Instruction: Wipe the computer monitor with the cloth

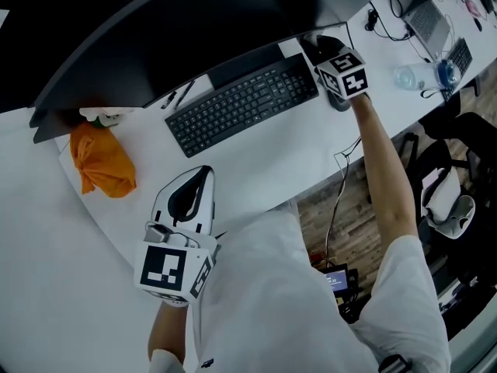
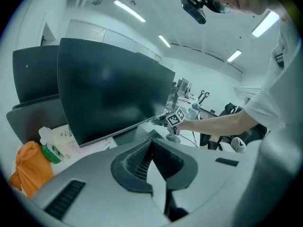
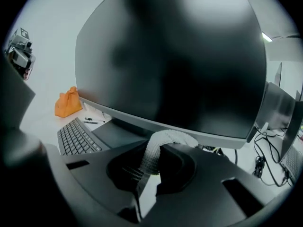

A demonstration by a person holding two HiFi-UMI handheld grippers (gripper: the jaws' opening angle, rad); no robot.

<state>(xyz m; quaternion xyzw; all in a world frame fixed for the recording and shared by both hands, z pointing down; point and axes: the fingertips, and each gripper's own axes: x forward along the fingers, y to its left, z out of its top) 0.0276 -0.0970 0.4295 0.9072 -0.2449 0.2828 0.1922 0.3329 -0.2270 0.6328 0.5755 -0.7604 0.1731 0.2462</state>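
The dark curved monitor (image 1: 155,45) stands at the back of the white desk (image 1: 256,169), and its screen (image 3: 180,56) fills the right gripper view. My right gripper (image 3: 154,148) is shut on a whitish waffle cloth (image 3: 165,138), which curls up just below the screen's bottom edge. In the head view that gripper (image 1: 313,45) sits by the keyboard's right end, under the monitor. My left gripper (image 1: 203,171) rests low at the desk's near edge, shut with nothing in it (image 2: 151,143), aimed at the monitor (image 2: 113,93).
A black keyboard (image 1: 245,103) lies before the monitor, with pens (image 1: 178,95) beside it. An orange bundle (image 1: 101,162) and a green-white bottle (image 1: 105,116) sit at the left. A water bottle (image 1: 419,76) and laptop (image 1: 435,22) lie far right. A chair (image 1: 458,177) stands beside the desk.
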